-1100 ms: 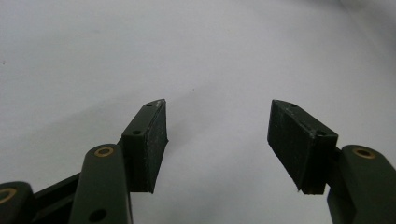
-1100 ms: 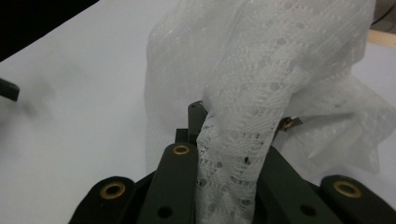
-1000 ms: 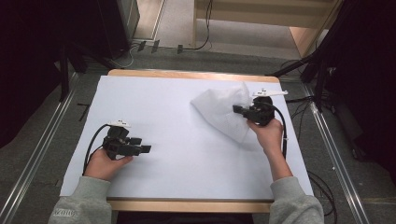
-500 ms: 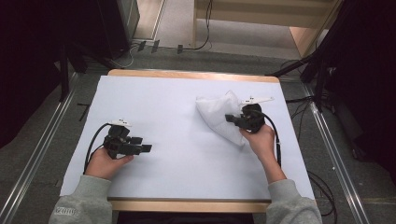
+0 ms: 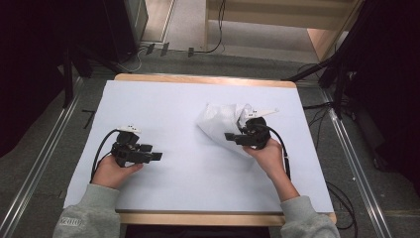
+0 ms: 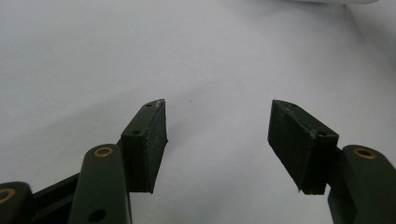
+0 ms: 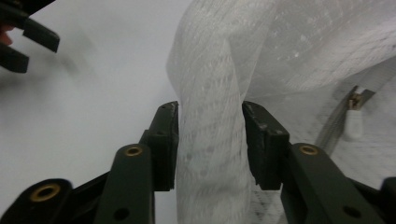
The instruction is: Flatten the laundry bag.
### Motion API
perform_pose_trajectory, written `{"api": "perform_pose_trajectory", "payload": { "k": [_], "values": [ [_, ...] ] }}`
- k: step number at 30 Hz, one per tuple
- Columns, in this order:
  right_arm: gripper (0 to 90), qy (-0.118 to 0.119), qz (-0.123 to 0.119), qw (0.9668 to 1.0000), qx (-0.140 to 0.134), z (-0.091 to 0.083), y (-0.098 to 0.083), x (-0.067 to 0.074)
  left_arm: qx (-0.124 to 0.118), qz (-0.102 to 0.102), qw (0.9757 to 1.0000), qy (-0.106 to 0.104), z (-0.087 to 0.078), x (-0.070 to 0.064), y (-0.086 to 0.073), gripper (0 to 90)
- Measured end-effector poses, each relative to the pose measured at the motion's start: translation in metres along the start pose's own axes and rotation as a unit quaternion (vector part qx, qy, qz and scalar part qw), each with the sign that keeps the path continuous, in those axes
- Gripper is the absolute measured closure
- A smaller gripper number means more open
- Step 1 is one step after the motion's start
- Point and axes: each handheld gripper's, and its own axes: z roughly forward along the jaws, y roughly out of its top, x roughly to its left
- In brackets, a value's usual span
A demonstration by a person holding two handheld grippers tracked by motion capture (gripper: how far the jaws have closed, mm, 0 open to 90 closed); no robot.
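Half of white mesh bag point(image 5: 220, 124) hiding under right gripper point(image 5: 231, 136), lying near table point(image 5: 163, 99) right edge. Jaws just opening, fold between pads, grip unclear. Left gripper point(image 5: 157, 156) gaping, empty.

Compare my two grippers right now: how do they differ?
The left gripper has nothing between its fingers, which stand wide over the bare white table sheet. The right gripper's narrower fingers, just opening, straddle a fold of the white mesh bag. Both are black and hand-held.
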Motion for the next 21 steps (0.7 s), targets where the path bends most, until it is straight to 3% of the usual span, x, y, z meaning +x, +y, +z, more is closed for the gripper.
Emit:
{"api": "perform_pose_trajectory", "payload": {
  "k": [5, 13, 18, 21],
  "values": [
    [50.3, 0.016, -0.029, 0.9993, 0.019, 0.008, 0.0, 0.02, 0.001, 0.0, 1.0, 0.001, 0.0, 0.001, 0.001, 38.1],
    [42.0, 0.029, -0.045, 0.9984, 0.018, 0.006, 0.001, 0.036, 0.0, 0.0, 1.0, 0.0, 0.001, 0.002, 0.003, 38.0],
    [39.4, 0.027, -0.04, 0.9988, 0.006, -0.015, 0.005, 0.036, 0.002, 0.002, 1.0, -0.002, 0.003, 0.002, 0.005, 38.1],
    [45.8, 0.018, -0.037, 0.9991, -0.01, -0.032, 0.008, 0.031, 0.003, 0.004, 1.0, -0.002, 0.003, 0.002, 0.007, 38.1]
  ]
}}
